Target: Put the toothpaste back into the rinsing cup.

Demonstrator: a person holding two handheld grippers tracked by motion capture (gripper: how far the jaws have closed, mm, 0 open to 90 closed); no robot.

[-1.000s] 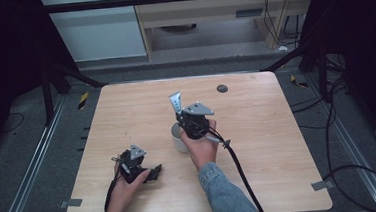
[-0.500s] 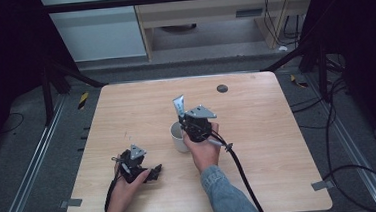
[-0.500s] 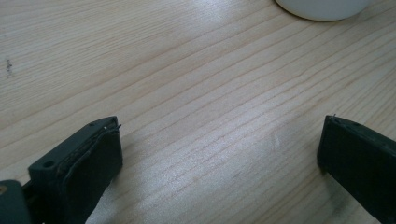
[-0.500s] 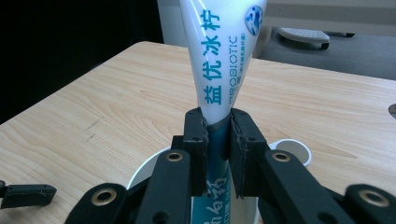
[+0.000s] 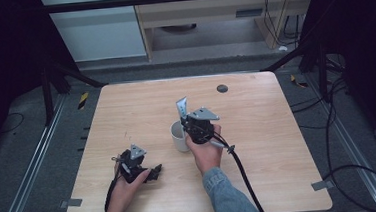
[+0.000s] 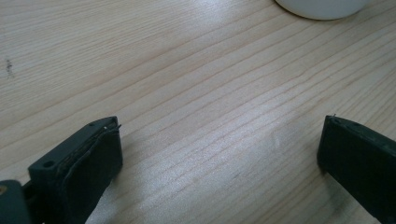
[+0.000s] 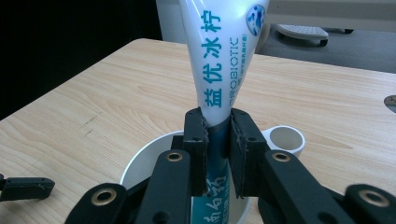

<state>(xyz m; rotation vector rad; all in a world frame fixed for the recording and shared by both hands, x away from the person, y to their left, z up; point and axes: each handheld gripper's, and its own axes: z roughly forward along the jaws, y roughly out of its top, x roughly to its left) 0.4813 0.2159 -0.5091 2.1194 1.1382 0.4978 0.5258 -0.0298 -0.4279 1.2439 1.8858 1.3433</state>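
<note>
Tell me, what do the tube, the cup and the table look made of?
Tube: soft plastic by the look, glossy white with teal print; it narrows where the right gripper pinches it.
Cup: smooth plain white, likely ceramic, though hard plastic cannot be ruled out.
Table: pale wood or a wood-look laminate; grain lines run across it, with a faint sheen.
</note>
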